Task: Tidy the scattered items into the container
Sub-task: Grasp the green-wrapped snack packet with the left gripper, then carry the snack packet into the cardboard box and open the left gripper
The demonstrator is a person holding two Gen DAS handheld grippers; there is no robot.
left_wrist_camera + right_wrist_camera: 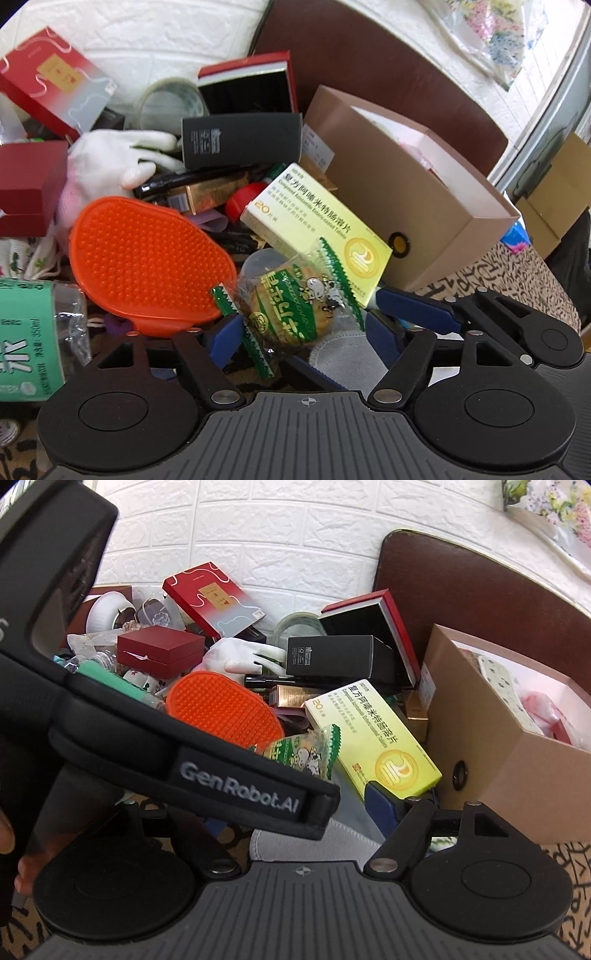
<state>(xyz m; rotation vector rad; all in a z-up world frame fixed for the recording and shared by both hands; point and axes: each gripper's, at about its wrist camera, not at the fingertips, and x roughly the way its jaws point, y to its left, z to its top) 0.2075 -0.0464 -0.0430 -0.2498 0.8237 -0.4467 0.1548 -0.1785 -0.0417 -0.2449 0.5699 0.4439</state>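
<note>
A green-and-clear snack packet (291, 306) lies between the blue pads of my left gripper (303, 328), whose jaws stand wide around it without clamping. It also shows in the right wrist view (303, 751). A yellow medicine box (317, 229) leans just behind it, and an orange bristle brush (147, 258) lies to its left. The open brown cardboard box (413, 206) stands to the right with items inside. My right gripper (295, 823) is open; its left finger is hidden behind the body of the left gripper tool (177, 746), and its right pad (380, 808) sits under the yellow box (373, 738).
The pile holds red gift boxes (29, 184), a black box (240, 138), a white glove (110, 158), a tape roll (170, 99), a green-labelled bottle (33, 332) and a grey cloth (343, 350). A brown chair back (369, 66) stands behind the patterned tabletop (517, 273).
</note>
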